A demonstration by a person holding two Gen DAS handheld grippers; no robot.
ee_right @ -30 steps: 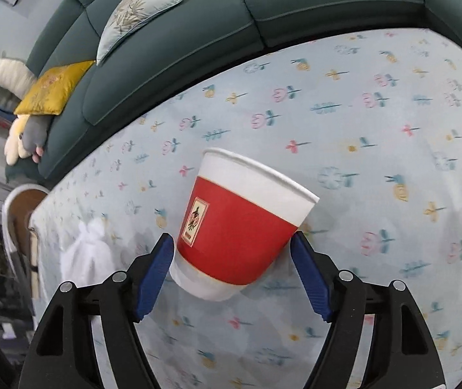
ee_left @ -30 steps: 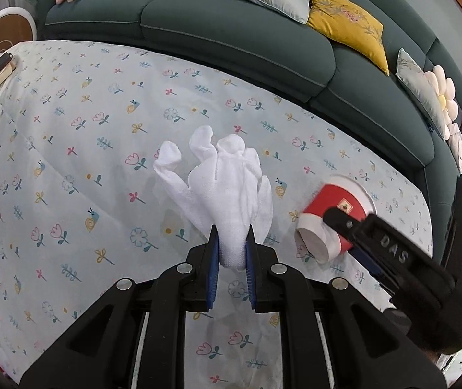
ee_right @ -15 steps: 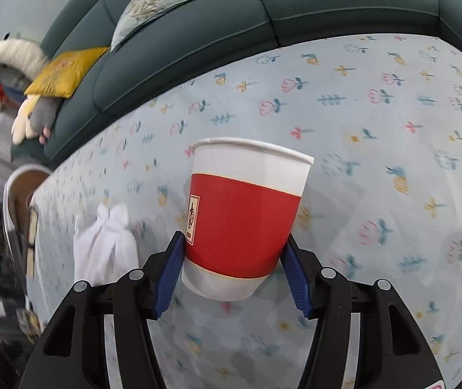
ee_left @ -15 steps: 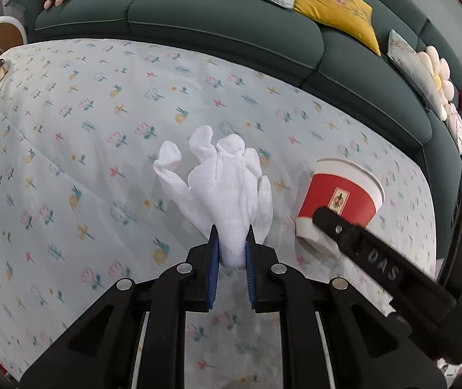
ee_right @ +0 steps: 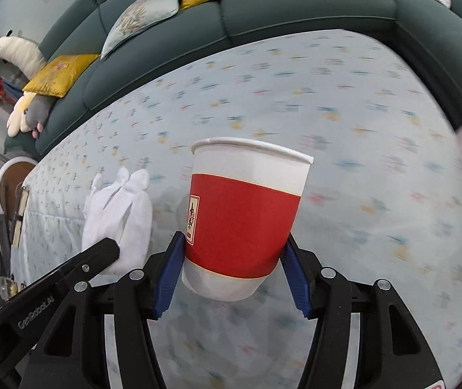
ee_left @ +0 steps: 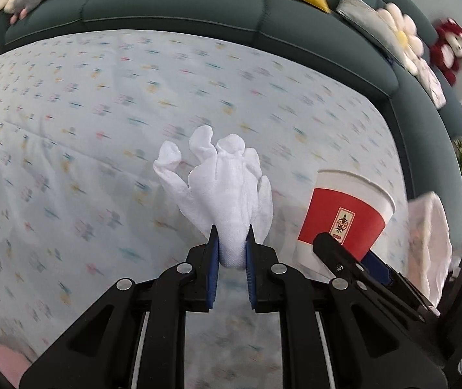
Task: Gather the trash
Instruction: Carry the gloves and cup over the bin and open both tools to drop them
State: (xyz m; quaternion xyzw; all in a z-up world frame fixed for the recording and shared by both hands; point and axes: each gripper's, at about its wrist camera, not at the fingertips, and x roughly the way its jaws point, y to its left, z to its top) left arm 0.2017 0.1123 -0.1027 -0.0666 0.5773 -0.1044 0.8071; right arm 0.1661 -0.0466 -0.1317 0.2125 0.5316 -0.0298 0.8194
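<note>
You have both pieces of trash lifted clear of the floral cloth [ee_left: 68,149] for carrying: left gripper [ee_left: 231,253] clamped on the white glove [ee_left: 224,191], right gripper [ee_right: 234,269] pinching the red paper cup [ee_right: 243,220].

My left gripper [ee_left: 231,247] points steeply down, its blue pads [ee_left: 213,259] drawn close and clamped on the cuff of a white glove [ee_left: 221,191], which stands up from between them. My right gripper [ee_right: 234,267] sits just beside it to the right, also tipped downward, its jaws having just closed in; both pads [ee_right: 169,278] press the lower sides of a red cup [ee_right: 243,214], held upright off the surface
</note>
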